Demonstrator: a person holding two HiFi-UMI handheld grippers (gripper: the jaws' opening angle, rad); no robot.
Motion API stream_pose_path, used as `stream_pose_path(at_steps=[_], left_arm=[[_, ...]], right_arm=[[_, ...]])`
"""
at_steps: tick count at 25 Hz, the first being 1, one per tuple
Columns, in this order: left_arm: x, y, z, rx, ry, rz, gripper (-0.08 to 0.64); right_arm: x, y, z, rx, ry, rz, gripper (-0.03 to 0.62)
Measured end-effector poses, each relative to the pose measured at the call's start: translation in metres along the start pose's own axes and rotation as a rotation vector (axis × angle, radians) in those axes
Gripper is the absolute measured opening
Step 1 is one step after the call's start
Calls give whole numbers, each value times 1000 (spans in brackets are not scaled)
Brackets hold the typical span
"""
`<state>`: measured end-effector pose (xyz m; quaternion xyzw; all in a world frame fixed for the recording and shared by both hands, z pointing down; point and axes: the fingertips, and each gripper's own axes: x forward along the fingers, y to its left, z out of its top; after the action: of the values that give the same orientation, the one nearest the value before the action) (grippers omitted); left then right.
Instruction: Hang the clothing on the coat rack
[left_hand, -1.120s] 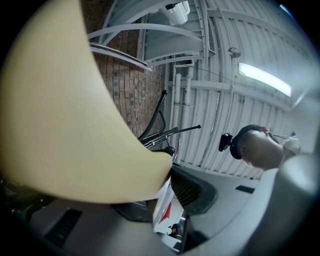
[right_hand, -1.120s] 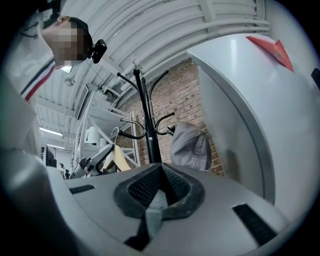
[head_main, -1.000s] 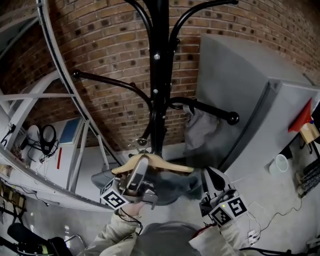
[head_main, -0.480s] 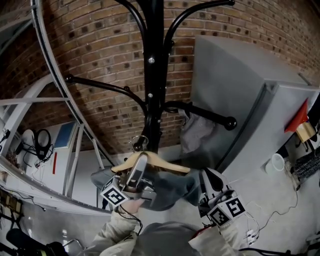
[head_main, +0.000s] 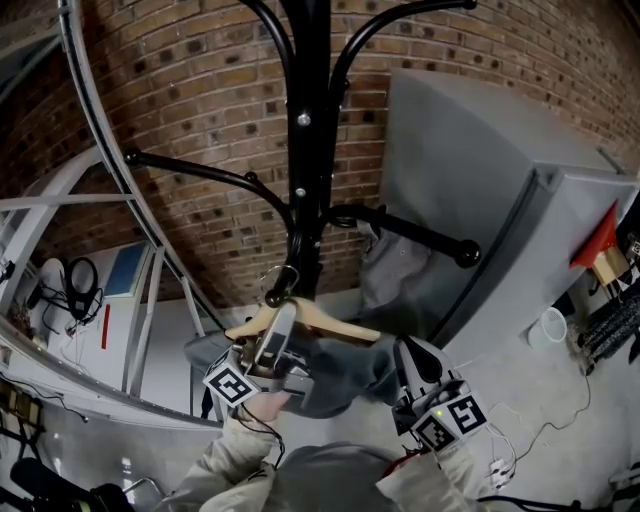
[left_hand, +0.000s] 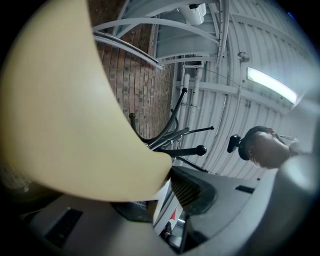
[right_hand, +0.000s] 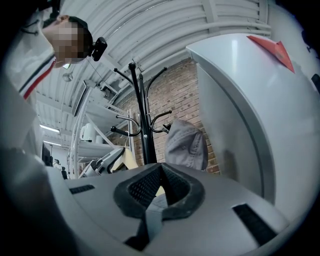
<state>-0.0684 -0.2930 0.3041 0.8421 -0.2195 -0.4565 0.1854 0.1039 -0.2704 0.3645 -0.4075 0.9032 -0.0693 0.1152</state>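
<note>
The black coat rack (head_main: 308, 150) rises in the middle of the head view, its arms spreading left and right. Just below its lower hooks is a wooden hanger (head_main: 320, 322) with a metal hook (head_main: 280, 283), carrying grey-blue clothing (head_main: 345, 375). My left gripper (head_main: 275, 345) is shut on the hanger's middle; the pale wood (left_hand: 65, 100) fills the left gripper view. My right gripper (head_main: 420, 365) is at the clothing's right side, its pads (right_hand: 172, 187) shut on a strip of the cloth. A grey garment (head_main: 395, 265) hangs on the rack's right arm.
A brick wall (head_main: 200, 100) stands behind the rack. A large grey cabinet (head_main: 480, 200) is close on the right, with a white cup (head_main: 553, 322) and an orange cone (head_main: 600, 235) beyond it. A white metal frame (head_main: 100, 200) curves along the left.
The hanger and my left gripper have risen slightly toward the rack's pole. The right gripper has stayed at the clothing's right side.
</note>
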Motion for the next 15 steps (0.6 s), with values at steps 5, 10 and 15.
stream_pose_path(at_steps=[5, 10, 15], left_arm=[[0, 10, -2, -7, 11, 6, 110], [3, 15, -7, -9, 17, 6, 110], [7, 19, -8, -7, 17, -14, 112]], right_arm=[[1, 4, -2, -4, 7, 9, 23], [1, 0, -5, -2, 15, 3, 23], [5, -4, -7, 6, 24, 5, 23]])
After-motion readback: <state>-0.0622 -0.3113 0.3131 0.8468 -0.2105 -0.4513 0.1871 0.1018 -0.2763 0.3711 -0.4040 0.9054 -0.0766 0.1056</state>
